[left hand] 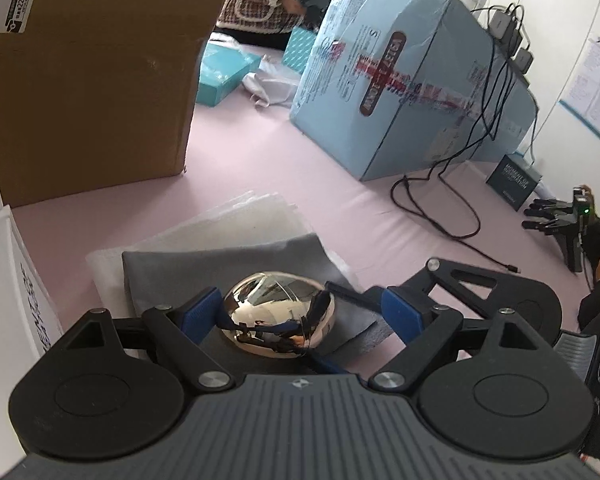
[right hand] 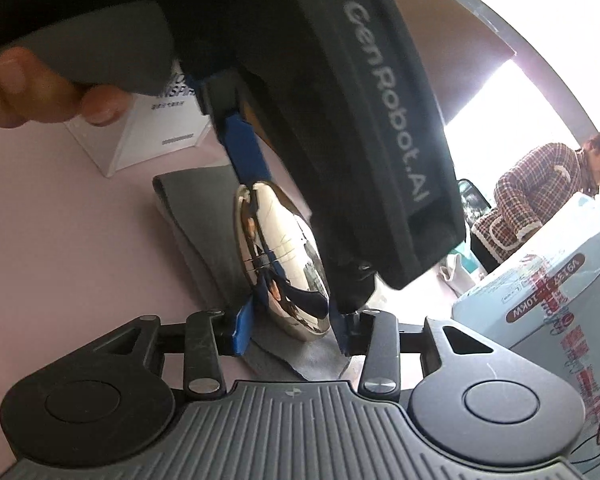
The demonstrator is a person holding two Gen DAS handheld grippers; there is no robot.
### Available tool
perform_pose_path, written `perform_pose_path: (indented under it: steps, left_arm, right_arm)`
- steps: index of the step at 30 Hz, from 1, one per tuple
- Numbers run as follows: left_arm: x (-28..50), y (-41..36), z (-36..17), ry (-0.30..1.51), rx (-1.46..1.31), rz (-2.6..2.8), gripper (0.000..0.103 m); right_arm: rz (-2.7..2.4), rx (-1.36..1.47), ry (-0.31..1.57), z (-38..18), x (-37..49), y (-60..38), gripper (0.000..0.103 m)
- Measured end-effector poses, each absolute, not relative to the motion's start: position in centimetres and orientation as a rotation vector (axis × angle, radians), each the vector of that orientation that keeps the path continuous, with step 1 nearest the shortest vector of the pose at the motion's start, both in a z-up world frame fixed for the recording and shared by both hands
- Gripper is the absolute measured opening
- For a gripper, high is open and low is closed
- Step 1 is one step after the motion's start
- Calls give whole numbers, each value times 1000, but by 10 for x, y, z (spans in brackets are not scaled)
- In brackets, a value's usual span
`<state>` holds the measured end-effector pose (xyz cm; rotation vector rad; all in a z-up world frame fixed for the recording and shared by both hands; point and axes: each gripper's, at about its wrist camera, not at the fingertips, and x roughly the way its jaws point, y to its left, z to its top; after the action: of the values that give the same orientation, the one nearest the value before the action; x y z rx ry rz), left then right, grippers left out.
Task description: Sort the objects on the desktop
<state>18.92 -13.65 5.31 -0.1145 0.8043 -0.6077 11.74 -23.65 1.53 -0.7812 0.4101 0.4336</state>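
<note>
A shiny gold egg-shaped object [left hand: 278,314] is lying on a folded grey cloth [left hand: 204,268], between the spread blue fingers [left hand: 199,314] of the left tool [left hand: 300,312], which is not gripping it. The right tool [right hand: 290,330] is sitting just beside the same object, also spread, its fingers flanking the near end. Beyond the left tool, a brown cardboard box [left hand: 96,92] and a light blue carton [left hand: 412,92] are standing on the pink surface [left hand: 260,160].

Black hand-held gripper [left hand: 300,316] with blue pads, 4 silver screws.
</note>
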Motion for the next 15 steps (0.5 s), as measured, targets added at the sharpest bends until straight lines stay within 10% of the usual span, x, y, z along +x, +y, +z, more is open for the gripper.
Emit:
perform_pose_path:
  steps: [7, 15]
  left_arm:
    - [184, -141, 51, 814, -71, -562, 55]
    - [176, -148, 48, 778, 31, -545, 51]
  right_arm:
    - [438, -726, 408, 24, 126, -240, 44]
    - [436, -711, 395, 30, 132, -234, 47]
